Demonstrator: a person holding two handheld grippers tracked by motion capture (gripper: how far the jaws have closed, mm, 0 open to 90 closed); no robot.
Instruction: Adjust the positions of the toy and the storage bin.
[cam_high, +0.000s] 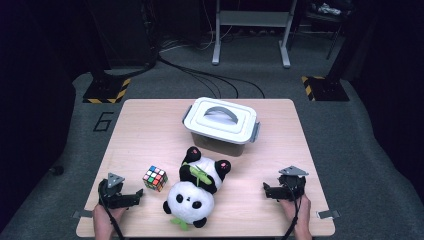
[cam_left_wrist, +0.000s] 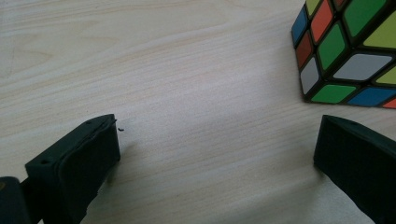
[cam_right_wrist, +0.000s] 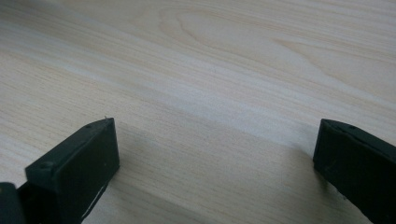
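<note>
A plush panda (cam_high: 196, 189) lies on its back near the front middle of the wooden table (cam_high: 145, 125). A colourful puzzle cube (cam_high: 155, 178) (cam_left_wrist: 348, 49) sits just left of it. A white lidded storage box (cam_high: 221, 125) with a grey handle stands behind the panda. My left gripper (cam_high: 139, 196) (cam_left_wrist: 217, 140) rests low on the table at the front left, open, with bare wood between its jaws and the cube ahead to its right. My right gripper (cam_high: 265, 190) (cam_right_wrist: 217, 140) rests at the front right, open over bare wood.
The table's front edge (cam_high: 210, 234) runs close under both hands. Beyond the table are a carpeted floor, black cables (cam_high: 210, 80), a metal frame stand (cam_high: 252, 30) and two yellow-striped bases (cam_high: 105, 91).
</note>
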